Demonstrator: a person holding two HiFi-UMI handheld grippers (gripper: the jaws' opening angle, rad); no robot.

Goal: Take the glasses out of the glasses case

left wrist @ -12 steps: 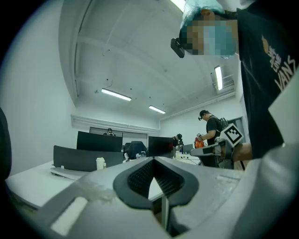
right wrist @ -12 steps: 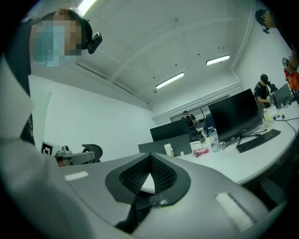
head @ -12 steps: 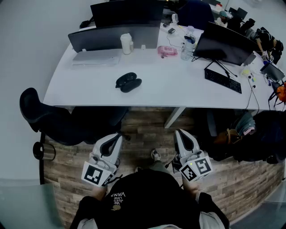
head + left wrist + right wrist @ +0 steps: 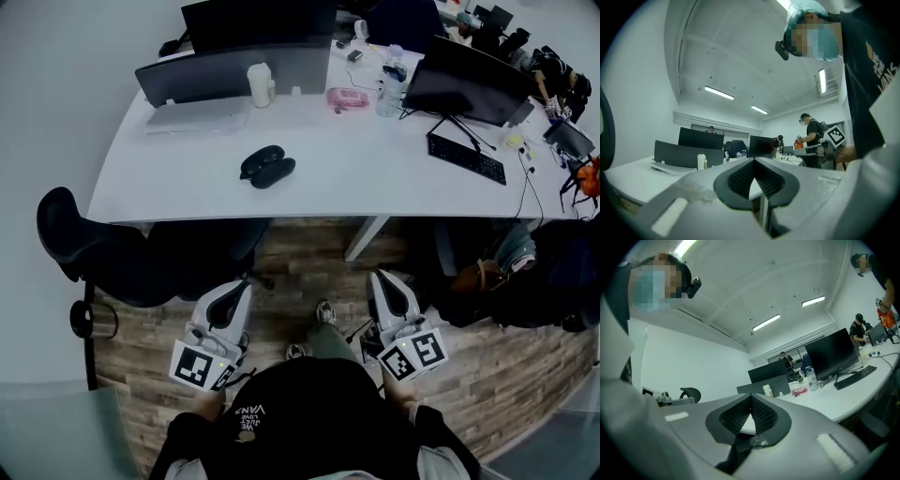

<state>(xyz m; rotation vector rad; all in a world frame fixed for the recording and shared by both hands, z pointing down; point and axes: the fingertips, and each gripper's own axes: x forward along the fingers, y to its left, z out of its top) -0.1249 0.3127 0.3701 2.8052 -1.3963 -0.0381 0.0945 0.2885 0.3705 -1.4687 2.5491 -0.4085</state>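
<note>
While both tools hang low in front of the person's body, over the wood-plank floor, the task's thing lies well apart from them. The black oval glasses case rests on the white desk, not far from its near edge, and shows as two dark lobes side by side. From the head view I cannot tell whether these are the halves of an opened shell or a case with something beside it.

The left gripper has its jaws pressed together at the tips with nothing between them. The right gripper is the same, clenched on air, as each gripper view confirms.

The first risk, as I judge it, is the arrival: jaws that reach the case without parting would only shove it. A light case on a smooth desktop could then skid towards the edge and drop to the floor.

The second is the pull. If one gripper does not pin the shell, drawing on the glasses would likely lift the whole case, or let the lid fall shut on the frame.

The third is the pinch itself — a hard squeeze on a lens or a thin arm could scratch or bend it.

The black office chair, tucked under the desk on the left, could also snag the left gripper on its way in.
</note>
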